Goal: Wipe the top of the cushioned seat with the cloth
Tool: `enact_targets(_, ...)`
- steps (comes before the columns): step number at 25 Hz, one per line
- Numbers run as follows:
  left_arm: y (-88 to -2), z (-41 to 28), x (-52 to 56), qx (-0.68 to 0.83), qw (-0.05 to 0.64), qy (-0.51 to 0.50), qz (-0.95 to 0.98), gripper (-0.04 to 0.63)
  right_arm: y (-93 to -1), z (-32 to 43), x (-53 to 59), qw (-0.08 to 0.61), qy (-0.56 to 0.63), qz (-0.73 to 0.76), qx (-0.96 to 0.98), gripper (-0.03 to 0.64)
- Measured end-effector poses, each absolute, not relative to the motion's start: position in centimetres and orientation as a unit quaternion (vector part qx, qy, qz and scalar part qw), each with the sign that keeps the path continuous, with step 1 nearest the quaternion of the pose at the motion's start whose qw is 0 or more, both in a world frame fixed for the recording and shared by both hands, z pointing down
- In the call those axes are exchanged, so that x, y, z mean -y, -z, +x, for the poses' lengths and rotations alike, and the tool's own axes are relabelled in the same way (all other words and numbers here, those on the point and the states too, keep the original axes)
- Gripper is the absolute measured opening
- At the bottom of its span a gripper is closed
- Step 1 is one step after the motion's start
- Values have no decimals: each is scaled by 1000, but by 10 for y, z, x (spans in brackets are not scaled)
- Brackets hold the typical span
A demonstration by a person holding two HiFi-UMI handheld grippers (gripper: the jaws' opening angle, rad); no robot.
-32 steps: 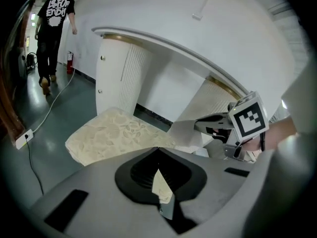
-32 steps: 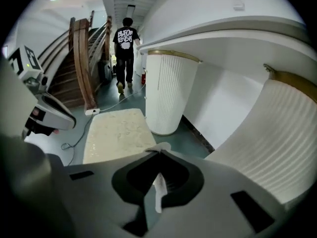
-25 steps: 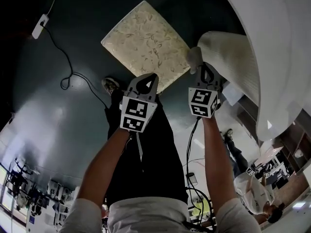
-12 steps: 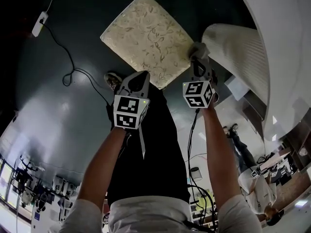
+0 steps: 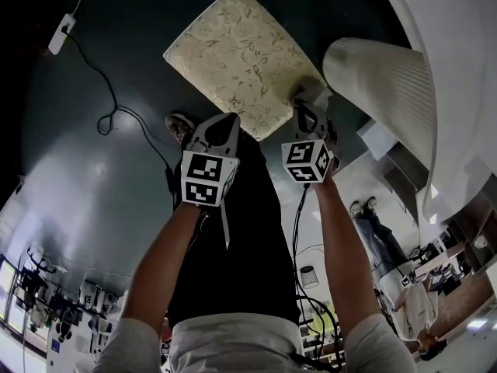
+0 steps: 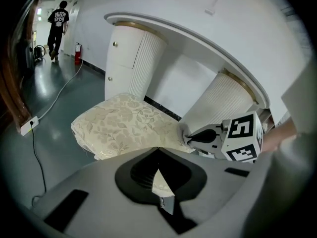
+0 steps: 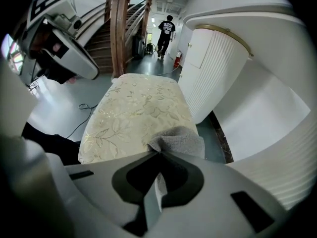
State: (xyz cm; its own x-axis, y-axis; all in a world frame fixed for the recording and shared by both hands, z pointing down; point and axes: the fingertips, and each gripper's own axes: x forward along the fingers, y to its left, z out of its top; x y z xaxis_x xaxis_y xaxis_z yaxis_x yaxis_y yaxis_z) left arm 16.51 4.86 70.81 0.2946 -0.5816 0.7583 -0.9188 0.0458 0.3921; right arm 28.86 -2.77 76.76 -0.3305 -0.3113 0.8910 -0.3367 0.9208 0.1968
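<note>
Head view with both gripper views. The cushioned seat [image 5: 241, 57], pale with a leaf pattern, lies in the upper centre of the frame on the dark floor [image 5: 93, 177]. The right hand-held gripper [image 7: 158, 152] is closed on the grey cloth [image 7: 179, 139]. The cloth bunches beyond the jaw tips and rests on the seat's right corner, at centre right of the head view. The left hand-held gripper [image 6: 157, 148] has its jaws together with nothing between them. It is held near the seat's lower edge, just left of the right one. A fluted white pedestal [image 5: 380, 84] stands beside the seat at upper right. A cable [image 5: 109, 111] crosses the floor at upper left.
</note>
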Motion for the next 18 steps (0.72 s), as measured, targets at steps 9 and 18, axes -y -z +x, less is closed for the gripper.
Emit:
enact_targets(9, -710, 148, -54, 570, 454, -173, 663, 14, -769, 267, -23, 540, -28, 171, 824, 14)
enact_targets(18, -713, 127, -69, 567, 452, -179, 664, 14, -770, 246, -53, 535, -53, 174, 825, 14)
